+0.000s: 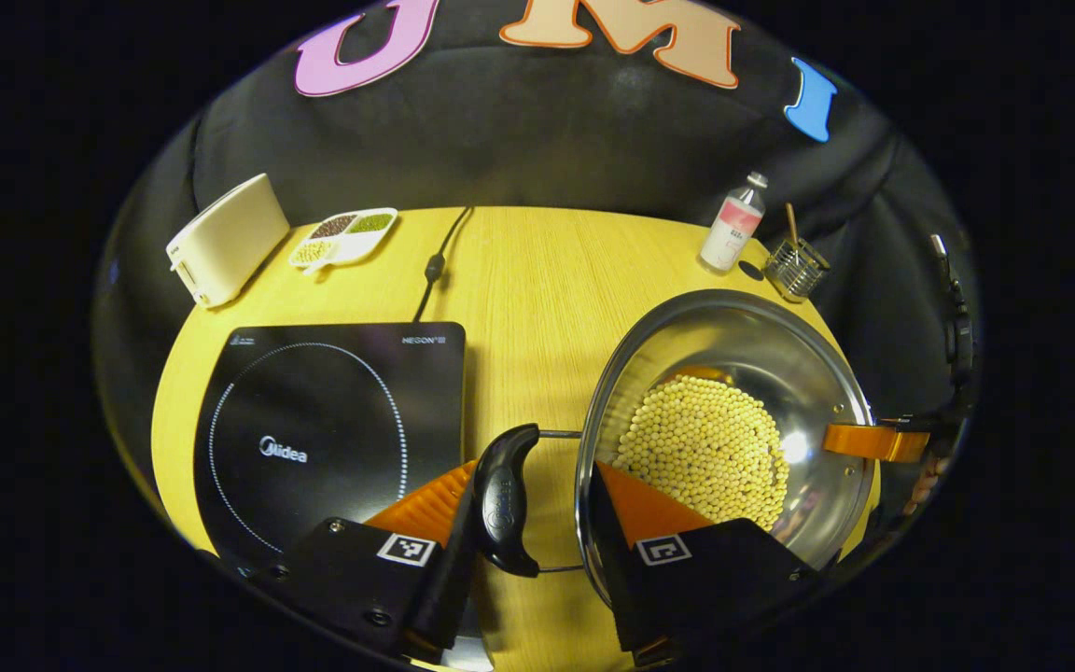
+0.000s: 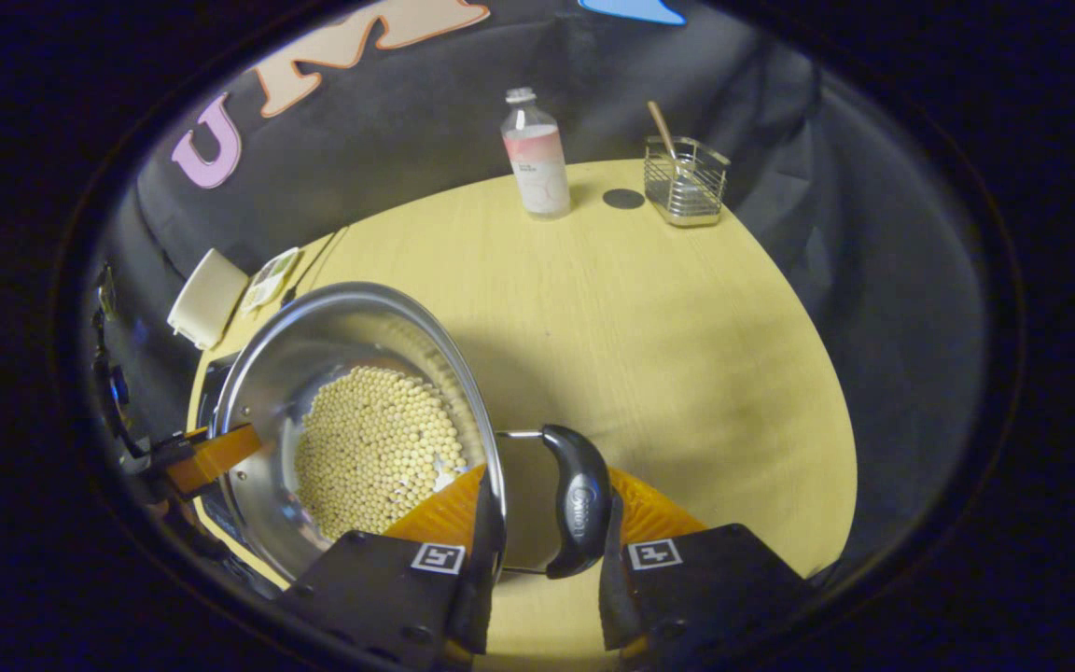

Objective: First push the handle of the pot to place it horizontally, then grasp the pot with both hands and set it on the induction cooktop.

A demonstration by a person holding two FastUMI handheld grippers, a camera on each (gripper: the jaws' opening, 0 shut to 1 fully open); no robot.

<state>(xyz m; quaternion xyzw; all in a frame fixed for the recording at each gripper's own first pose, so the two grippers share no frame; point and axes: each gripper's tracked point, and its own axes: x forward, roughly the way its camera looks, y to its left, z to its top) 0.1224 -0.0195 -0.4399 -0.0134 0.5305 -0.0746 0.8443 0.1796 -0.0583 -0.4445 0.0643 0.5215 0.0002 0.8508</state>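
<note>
A steel pot (image 1: 733, 336) holding soybeans (image 1: 705, 448) sits to the right of the black induction cooktop (image 1: 314, 439) on the yellow table. My left gripper (image 1: 535, 469) straddles the pot's black left handle (image 1: 505, 499) and the rim, one finger outside the handle and one inside the pot, pressing on both. My right gripper (image 2: 547, 476) clamps the opposite black handle (image 2: 579, 513) and the wall of the pot (image 2: 314, 345) in the same way. Each view shows the other gripper's finger on the far rim. Whether the pot rests on the table or hangs just above it is unclear.
At the back left stand a white box-like appliance (image 1: 225, 238) and a divided dish of beans (image 1: 346, 233), with the cooktop's cable (image 1: 435, 266) running between. At the back right are a bottle (image 2: 537, 159) and a wire basket (image 2: 685, 182).
</note>
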